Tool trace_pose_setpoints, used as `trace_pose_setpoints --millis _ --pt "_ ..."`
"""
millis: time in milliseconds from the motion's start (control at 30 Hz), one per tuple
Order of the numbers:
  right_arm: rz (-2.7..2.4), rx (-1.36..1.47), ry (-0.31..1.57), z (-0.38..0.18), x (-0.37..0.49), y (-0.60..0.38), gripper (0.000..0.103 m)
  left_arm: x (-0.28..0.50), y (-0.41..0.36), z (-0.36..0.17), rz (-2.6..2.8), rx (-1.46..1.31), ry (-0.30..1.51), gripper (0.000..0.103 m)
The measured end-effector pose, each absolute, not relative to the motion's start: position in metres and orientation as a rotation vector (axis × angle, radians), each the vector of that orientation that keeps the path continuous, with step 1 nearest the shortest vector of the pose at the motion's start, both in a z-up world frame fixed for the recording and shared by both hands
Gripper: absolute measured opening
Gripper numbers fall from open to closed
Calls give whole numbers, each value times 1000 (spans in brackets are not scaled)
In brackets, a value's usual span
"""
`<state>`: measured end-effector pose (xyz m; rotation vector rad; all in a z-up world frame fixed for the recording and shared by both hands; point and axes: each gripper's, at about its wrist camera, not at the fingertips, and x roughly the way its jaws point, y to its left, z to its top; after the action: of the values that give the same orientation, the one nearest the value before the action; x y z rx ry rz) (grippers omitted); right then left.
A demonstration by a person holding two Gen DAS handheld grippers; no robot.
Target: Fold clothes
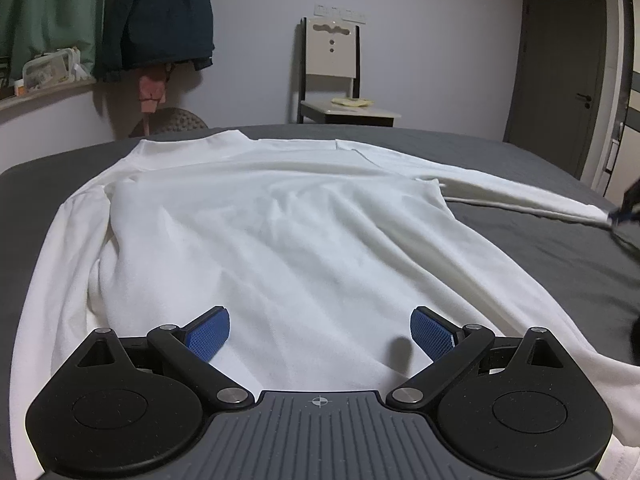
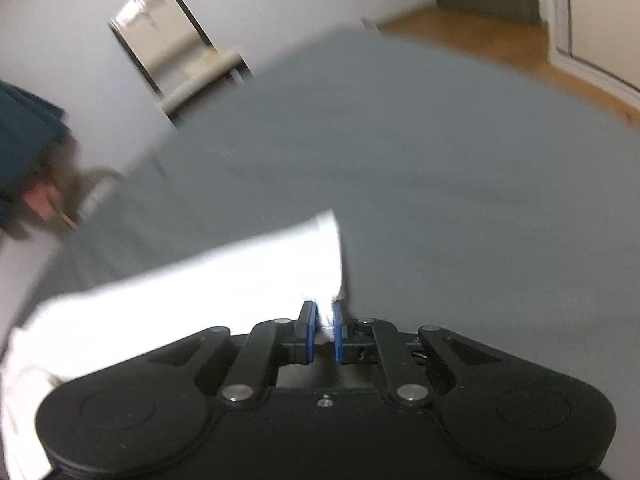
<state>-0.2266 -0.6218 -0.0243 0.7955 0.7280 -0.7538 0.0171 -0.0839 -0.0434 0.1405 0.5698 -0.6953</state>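
A white long-sleeved shirt (image 1: 272, 232) lies spread on the grey bed (image 1: 520, 152), its hem towards me and collar far. My left gripper (image 1: 320, 332) hovers low over the hem, jaws wide open, blue pads (image 1: 208, 336) holding nothing. The shirt's right sleeve (image 1: 520, 196) stretches out to the right, where my right gripper (image 1: 624, 212) shows at the frame edge. In the blurred right wrist view my right gripper (image 2: 325, 320) is shut on the white sleeve cuff (image 2: 316, 256), which runs off to the left over the grey bed (image 2: 460, 184).
A white chair (image 1: 332, 76) stands against the far wall beyond the bed. Jackets (image 1: 160, 16) hang at the back left above a shelf (image 1: 44, 92). A dark door (image 1: 560, 76) is at the right. Wooden floor (image 2: 480, 36) shows past the bed's far edge.
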Motion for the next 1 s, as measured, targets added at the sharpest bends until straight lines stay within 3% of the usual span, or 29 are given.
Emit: trace_pose_setpoints --millis 133,200,400,500,800,1000 --pt "-797 735 715 -24 -218 -613 12 16 -79 -38 -695 131 569 98" --pt "-853 660 756 -17 -211 -609 32 16 -76 -34 -703 96 571 98" --pt "-586 557 734 37 -178 -531 32 11 -76 -18 -840 -13 561 98" --pt "-317 548 823 43 -154 -463 33 5 -81 -13 -927 -26 574 98" --pt "-160 286 951 13 -127 -325 33 -4 -79 1 -961 0 712 98" --pt "-101 97 1010 -8 -111 -240 33 -13 -74 19 -938 7 661 98"
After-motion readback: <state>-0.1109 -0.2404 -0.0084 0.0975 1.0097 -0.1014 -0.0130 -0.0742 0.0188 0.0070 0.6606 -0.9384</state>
